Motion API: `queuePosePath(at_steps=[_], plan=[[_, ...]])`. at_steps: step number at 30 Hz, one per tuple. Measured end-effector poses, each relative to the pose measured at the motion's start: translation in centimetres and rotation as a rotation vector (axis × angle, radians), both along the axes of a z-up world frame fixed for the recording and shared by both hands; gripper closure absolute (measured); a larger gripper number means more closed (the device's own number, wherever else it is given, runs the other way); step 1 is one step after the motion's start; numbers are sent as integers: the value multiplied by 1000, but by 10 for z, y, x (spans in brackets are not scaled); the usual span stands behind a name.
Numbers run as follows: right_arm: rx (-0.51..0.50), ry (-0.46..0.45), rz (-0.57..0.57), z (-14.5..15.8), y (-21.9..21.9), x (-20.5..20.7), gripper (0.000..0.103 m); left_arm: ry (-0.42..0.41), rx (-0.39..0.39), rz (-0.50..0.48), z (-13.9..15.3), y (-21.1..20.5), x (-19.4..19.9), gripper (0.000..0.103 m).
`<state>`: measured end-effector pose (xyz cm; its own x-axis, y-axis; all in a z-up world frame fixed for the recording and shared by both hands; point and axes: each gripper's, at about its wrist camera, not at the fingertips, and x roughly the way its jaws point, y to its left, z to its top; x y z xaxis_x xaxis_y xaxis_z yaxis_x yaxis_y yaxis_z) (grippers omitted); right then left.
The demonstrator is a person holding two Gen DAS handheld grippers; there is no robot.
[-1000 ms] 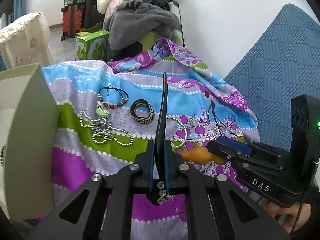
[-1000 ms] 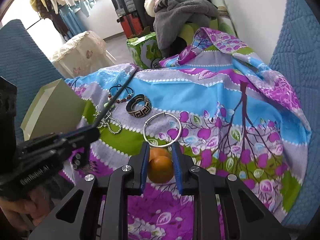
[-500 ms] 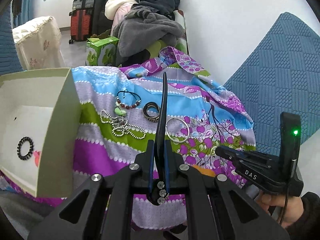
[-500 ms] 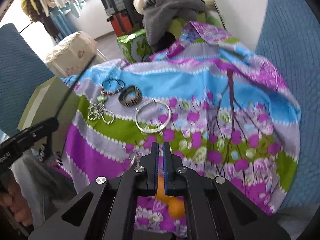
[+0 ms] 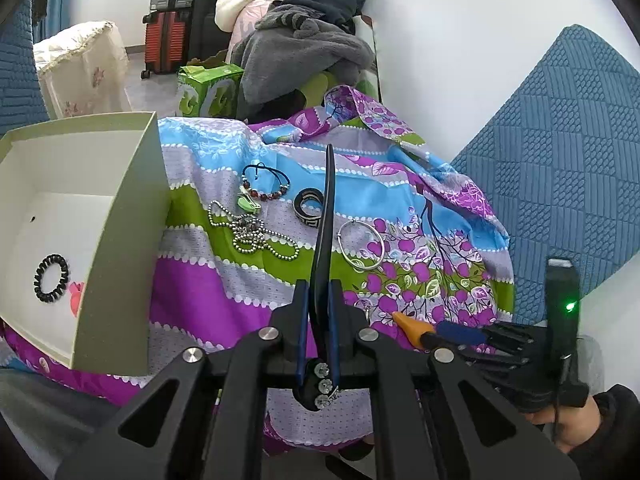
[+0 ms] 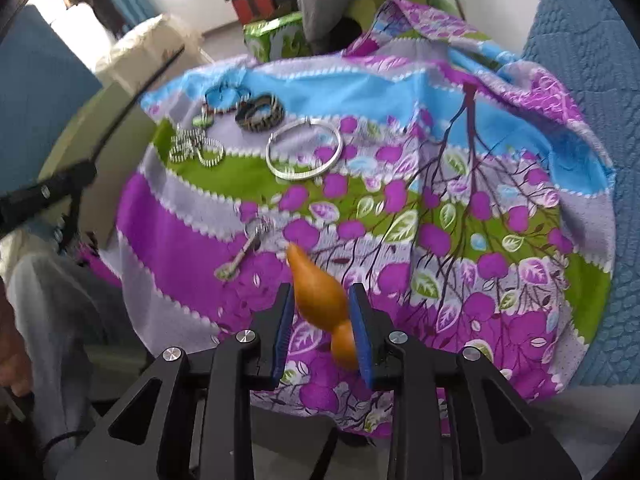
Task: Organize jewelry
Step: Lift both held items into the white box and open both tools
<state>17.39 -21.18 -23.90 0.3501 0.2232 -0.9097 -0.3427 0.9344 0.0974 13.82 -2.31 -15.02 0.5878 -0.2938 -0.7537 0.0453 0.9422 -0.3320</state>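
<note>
My left gripper (image 5: pixel 319 300) is shut on a long black curved hair band (image 5: pixel 325 216) that sticks up over the cloth. My right gripper (image 6: pixel 320 304) holds an orange gourd-shaped pendant (image 6: pixel 318 294) between its blue pads (image 6: pixel 282 320), low above the cloth's front. On the cloth lie a silver bangle (image 5: pixel 361 244), a black patterned bangle (image 5: pixel 309 208), a bead bracelet (image 5: pixel 266 186), a silver ball chain (image 5: pixel 252 234) and a small silver key charm (image 6: pixel 248 250). The open white box (image 5: pixel 132 216) at left holds a black coil hair tie (image 5: pixel 51 278).
A flowered purple, green and blue cloth (image 5: pixel 224 276) covers the surface. Blue cushions (image 5: pixel 560 152) stand at right. Behind are a green carton (image 5: pixel 208 92), piled clothes (image 5: pixel 304 44) and suitcases (image 5: pixel 168 40).
Both grippers pulled back toward the cloth's front edge. The right jaws looked nearly closed half a second ago and now stand wider around the orange pendant. The left keeps the hair band.
</note>
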Motion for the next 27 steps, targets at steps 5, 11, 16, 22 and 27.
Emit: queuePosePath(at_steps=[5,11,16,22,27], plan=[[-19,14,19,-8,5,1,75,2,2,3,0,1,0,94],[-20,-36,35,5,17,-2,75,-6,-9,4,4,6,0,94],[29,-112,2,45,25,1,75,-20,-10,24,21,17,-1,94],[106,-224,19,110,62,7,75,-60,10,79,54,44,1,94],[157,-308,61,157,101,19,75,-90,44,144,82,78,2,94]])
